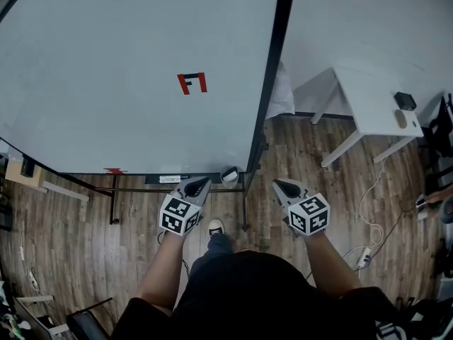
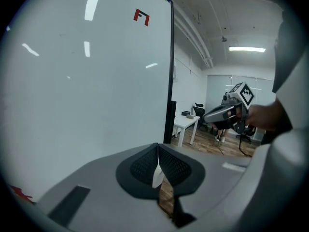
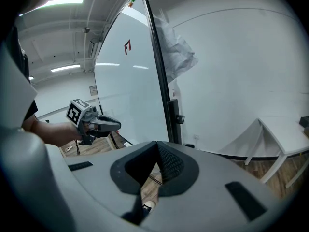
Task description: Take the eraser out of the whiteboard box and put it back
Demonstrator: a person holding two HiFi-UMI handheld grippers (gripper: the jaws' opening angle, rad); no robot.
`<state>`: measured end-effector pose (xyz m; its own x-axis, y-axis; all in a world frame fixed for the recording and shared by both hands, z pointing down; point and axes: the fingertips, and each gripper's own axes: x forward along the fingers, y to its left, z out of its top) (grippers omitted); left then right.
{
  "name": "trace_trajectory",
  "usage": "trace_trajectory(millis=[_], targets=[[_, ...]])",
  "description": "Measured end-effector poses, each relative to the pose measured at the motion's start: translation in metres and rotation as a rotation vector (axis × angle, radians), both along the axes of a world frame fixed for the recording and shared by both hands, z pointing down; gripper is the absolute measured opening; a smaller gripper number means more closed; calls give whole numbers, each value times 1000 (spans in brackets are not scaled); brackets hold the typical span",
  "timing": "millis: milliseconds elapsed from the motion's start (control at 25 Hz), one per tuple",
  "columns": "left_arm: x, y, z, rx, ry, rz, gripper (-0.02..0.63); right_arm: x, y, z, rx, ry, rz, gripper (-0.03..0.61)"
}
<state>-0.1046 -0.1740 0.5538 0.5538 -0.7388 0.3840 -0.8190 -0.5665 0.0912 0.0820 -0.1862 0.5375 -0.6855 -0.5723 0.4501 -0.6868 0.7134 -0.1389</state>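
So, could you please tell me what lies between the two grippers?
In the head view, between the left gripper and right gripper: wooden floor, the whiteboard stand's dark leg and the person's shoe.

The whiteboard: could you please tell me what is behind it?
A crumpled white sheet pokes out past the right edge of the whiteboard, against the wall. The rest behind is covered by the board.
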Motion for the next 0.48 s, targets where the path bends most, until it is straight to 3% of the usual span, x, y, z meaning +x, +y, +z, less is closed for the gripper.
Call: trace_trajectory(millis=[480], targets=[[1, -18, 33, -69, -1, 48, 15, -12, -9, 25, -48, 18, 2, -5]])
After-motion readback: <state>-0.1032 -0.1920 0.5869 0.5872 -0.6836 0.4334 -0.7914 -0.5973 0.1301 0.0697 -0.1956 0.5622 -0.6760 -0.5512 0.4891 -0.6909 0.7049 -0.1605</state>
